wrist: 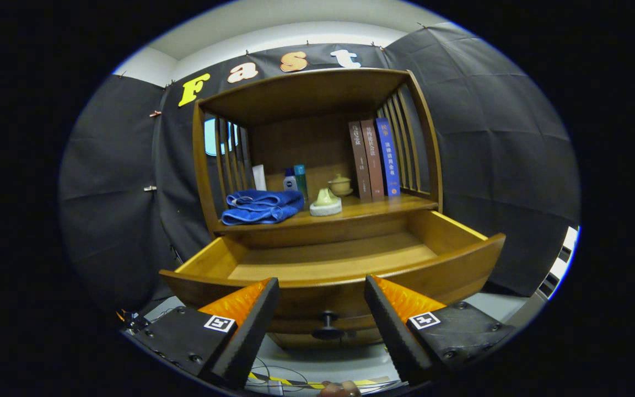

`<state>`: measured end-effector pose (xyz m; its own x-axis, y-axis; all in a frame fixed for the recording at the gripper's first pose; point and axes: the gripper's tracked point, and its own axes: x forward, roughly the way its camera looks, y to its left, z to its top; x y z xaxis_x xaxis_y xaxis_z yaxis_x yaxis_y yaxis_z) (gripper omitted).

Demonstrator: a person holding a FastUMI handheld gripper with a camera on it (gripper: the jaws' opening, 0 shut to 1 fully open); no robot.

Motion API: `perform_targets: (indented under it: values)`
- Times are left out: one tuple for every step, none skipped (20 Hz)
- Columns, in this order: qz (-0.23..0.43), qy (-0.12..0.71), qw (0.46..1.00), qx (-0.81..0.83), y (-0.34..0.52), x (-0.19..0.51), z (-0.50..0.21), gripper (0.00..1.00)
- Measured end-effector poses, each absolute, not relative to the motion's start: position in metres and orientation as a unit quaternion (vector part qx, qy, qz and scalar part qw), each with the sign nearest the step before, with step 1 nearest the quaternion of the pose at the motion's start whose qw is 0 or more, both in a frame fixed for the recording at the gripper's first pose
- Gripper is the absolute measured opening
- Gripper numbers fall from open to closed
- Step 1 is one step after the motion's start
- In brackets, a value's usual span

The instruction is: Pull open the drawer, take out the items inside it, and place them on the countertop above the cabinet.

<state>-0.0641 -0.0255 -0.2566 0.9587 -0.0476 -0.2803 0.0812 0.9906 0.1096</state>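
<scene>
— Drawer (345, 259) first: how does it stand?

— One drawer, pulled open, just beyond the jaws (322, 292). Its curved front runs across the gap between them, and its single dark knob (327, 325) sits low in that gap, touching neither jaw. What I can see of the drawer's floor is bare wood; the front board hides the nearest strip.

— And the jaws?

— Spread wide, pinching nothing.

— What is on the surface (372, 208) above the drawer?

— Counting from the left jaw's side: one blue towel (262, 207), folded and lying near the front edge. Behind it, one white tube (259, 177) standing upright against the slats. Next, two bottles side by side, a white one with a blue cap (290, 180) and a teal one (300, 181). Ahead of the gap, one pale figurine on a round white base (326, 203), and behind it one small lidded cup on a saucer (340, 184). Toward the right jaw's side, three books (374, 159) upright, two brown and one blue, leaning against the slatted end.

— Anything in the way?

— The raised drawer front stands between the jaws and the drawer's inside. The cabinet's top board (301, 94) roofs the surface, and slatted sides close both ends. Below the jaws, cables and striped tape lie on the floor (317, 361), and a fingertip shows at the very bottom.
</scene>
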Motion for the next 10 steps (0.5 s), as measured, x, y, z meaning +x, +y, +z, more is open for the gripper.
perform_targets:
  values:
    - [-0.033,0.146,0.987,0.061,-0.026,-0.063,-0.266,0.98]
    - [-0.03,0.153,0.986,0.063,-0.025,-0.062,-0.273,0.99]
    - [-0.027,0.159,0.985,0.065,-0.025,-0.06,-0.28,0.99]
    - [-0.025,0.162,0.984,0.067,-0.025,-0.058,-0.285,0.99]
    - [-0.025,0.164,0.984,0.067,-0.026,-0.055,-0.289,0.99]
    - [-0.026,0.166,0.984,0.065,-0.026,-0.053,-0.291,0.99]
    - [-0.025,0.168,0.983,0.063,-0.025,-0.051,-0.294,0.99]
    - [-0.021,0.169,0.984,0.059,-0.022,-0.048,-0.295,0.99]
    - [-0.028,0.171,0.983,0.052,-0.025,-0.05,-0.295,0.99]
    - [-0.032,0.171,0.984,0.048,-0.026,-0.046,-0.295,0.99]
